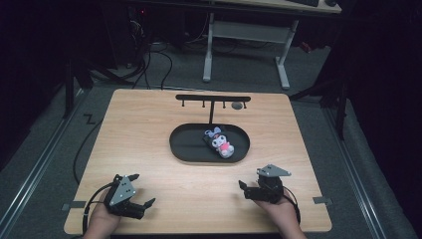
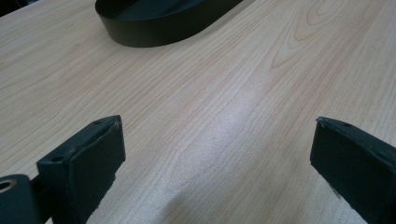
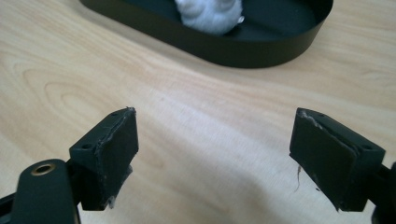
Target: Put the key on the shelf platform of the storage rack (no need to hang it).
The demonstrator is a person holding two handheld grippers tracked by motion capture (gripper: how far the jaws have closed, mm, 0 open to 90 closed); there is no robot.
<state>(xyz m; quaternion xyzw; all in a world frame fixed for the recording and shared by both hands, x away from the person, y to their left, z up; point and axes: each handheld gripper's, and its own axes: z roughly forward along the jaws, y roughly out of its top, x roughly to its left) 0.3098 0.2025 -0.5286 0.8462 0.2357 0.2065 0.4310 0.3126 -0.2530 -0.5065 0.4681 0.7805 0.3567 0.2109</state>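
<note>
2 grippers sit low at the near edge of the wooden desk (image 1: 149,149), 1 in each hand. Left gripper (image 1: 140,191) at the near left corner: fingers (image 2: 88,163) spread wide, released, nothing between them, bare wood grain under and ahead of them in the left gripper view. Right gripper (image 1: 242,186) at the near right, pointing left across the desk in the high view: fingers (image 3: 114,149) also released and wide apart, bare desk between them, holding nothing. Pad rims look frayed on the right fingers.

Black oval tray (image 1: 186,147) lies mid-desk, between and beyond both grippers, apart from each. 1 small plush toy (image 1: 219,142) lies inside the tray, in its right half, on its back, slanted: white face, pink body, purple bow at the head end pointing toward the far side. Right gripper view shows the tray's wall (image 3: 261,49) near ahead, with the white lower end of the toy just over the rim. Left gripper view catches 1 rounded end of the tray (image 2: 154,32) at top.

Black T-shaped hook rack (image 1: 213,99) stands at the far side of the tray, post upright, bar level, with 1 small dark round bit hanging near its right end. Grey carpeted floor (image 1: 50,149) around the desk.
</note>
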